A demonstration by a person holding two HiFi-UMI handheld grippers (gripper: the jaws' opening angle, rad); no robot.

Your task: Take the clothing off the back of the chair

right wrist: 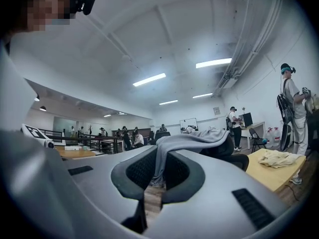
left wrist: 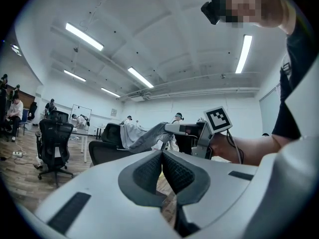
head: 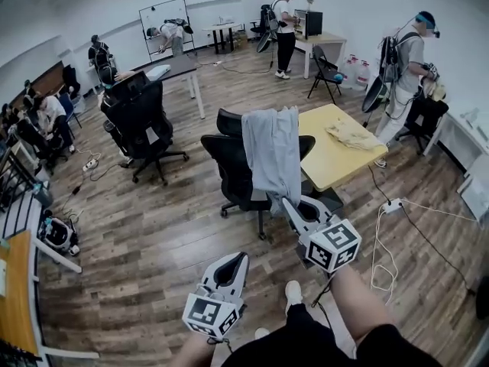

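Note:
A grey garment hangs over the back of a black office chair in the middle of the room. My right gripper is shut on the garment's lower end, at the chair's near side. In the right gripper view the grey cloth runs from the chair back down between the closed pads. My left gripper is lower and to the left, apart from the chair, shut with nothing in it. The left gripper view shows the garment stretched from the chair toward the right gripper.
A yellow table with a pale cloth stands right behind the chair. Another black chair is to the left. A power strip with cables lies on the wooden floor at the right. Several people work around the room.

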